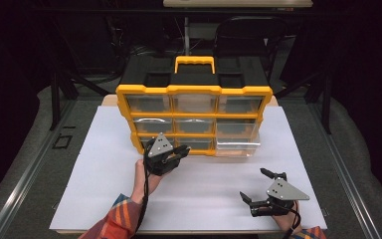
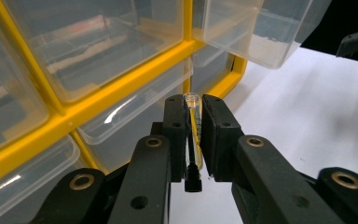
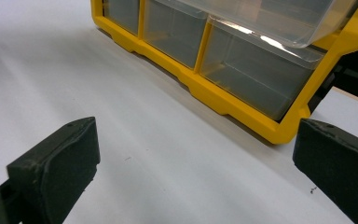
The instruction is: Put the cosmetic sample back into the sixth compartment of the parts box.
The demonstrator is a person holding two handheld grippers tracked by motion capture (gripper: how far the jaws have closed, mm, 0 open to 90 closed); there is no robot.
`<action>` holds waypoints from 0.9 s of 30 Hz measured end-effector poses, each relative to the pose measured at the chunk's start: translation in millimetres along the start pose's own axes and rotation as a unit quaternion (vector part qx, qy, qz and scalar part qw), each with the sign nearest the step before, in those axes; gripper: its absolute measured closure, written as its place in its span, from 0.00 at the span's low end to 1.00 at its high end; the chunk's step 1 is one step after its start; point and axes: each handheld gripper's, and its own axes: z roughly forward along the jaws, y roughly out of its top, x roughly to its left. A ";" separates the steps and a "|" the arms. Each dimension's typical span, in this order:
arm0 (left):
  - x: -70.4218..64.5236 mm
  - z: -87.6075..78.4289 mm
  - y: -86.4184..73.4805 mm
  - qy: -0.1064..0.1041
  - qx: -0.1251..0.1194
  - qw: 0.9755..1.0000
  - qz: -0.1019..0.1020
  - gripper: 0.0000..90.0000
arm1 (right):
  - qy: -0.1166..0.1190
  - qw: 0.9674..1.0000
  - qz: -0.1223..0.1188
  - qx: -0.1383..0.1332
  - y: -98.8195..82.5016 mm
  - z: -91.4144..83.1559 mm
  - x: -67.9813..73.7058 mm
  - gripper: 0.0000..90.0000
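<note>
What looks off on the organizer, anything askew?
One clear drawer at the lower right of the yellow organizer sticks out past the frame; the rest sit flush. The left gripper clamps a thin clear tube.

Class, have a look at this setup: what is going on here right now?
A person works at a white table with a claw in each hand. The left claw is shut on a thin clear tube with a yellow strip inside and a black end, held close to the front of a yellow drawer organizer. One clear drawer at its lower right is pulled out. The right claw rests open on the table, holding nothing.
</note>
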 end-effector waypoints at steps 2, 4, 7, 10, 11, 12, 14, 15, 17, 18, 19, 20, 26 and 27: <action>0.9 -0.6 2.7 0.001 -0.002 1.000 0.002 0.89 | 0.000 1.000 0.000 0.000 -0.2 0.2 -0.3 0.00; 1.2 -0.9 5.6 0.002 -0.005 1.000 0.003 0.89 | 0.000 1.000 -0.001 0.000 -0.2 0.3 -0.3 0.00; 0.9 -1.2 10.6 0.001 -0.010 1.000 0.004 0.89 | 0.000 1.000 -0.002 0.000 -0.1 0.3 -0.1 0.00; 0.3 -0.4 15.7 0.001 -0.015 1.000 0.007 0.89 | -0.001 1.000 -0.002 0.001 -0.2 0.2 -0.2 0.00; 0.0 -0.1 17.2 0.001 -0.016 1.000 0.006 0.89 | -0.001 1.000 -0.002 0.001 -0.2 0.1 -0.2 0.00; 0.1 0.3 18.8 0.001 -0.016 1.000 0.009 0.89 | -0.001 1.000 -0.001 0.001 -0.2 -0.1 0.0 0.00; 0.0 1.0 21.6 0.001 -0.018 1.000 0.009 0.89 | -0.001 1.000 -0.001 0.001 -0.2 -0.2 0.0 0.00; 0.1 1.3 22.9 0.000 -0.019 1.000 0.011 0.89 | -0.001 1.000 -0.001 0.000 -0.2 -0.1 0.0 0.00; -0.3 1.7 25.4 0.000 -0.020 1.000 0.012 0.89 | -0.002 1.000 -0.001 0.000 -0.2 -0.3 0.0 0.00; -0.4 2.1 26.0 -0.001 -0.022 1.000 0.011 0.89 | -0.002 1.000 -0.001 0.000 -0.3 -0.3 -0.1 0.00; -0.5 2.5 26.9 -0.001 -0.022 1.000 0.012 0.89 | -0.002 1.000 -0.001 0.000 -0.3 -0.4 -0.1 0.00; -0.3 2.8 27.5 -0.002 -0.022 1.000 0.012 0.89 | -0.002 1.000 -0.001 0.000 -0.3 -0.4 -0.1 0.00; 0.0 4.4 33.1 -0.004 -0.025 1.000 0.014 0.89 | -0.001 1.000 -0.002 0.001 -0.4 -0.4 0.0 0.00; -0.4 4.2 34.6 -0.004 -0.026 1.000 0.013 0.89 | -0.002 1.000 -0.002 0.001 -0.4 -0.3 0.0 0.00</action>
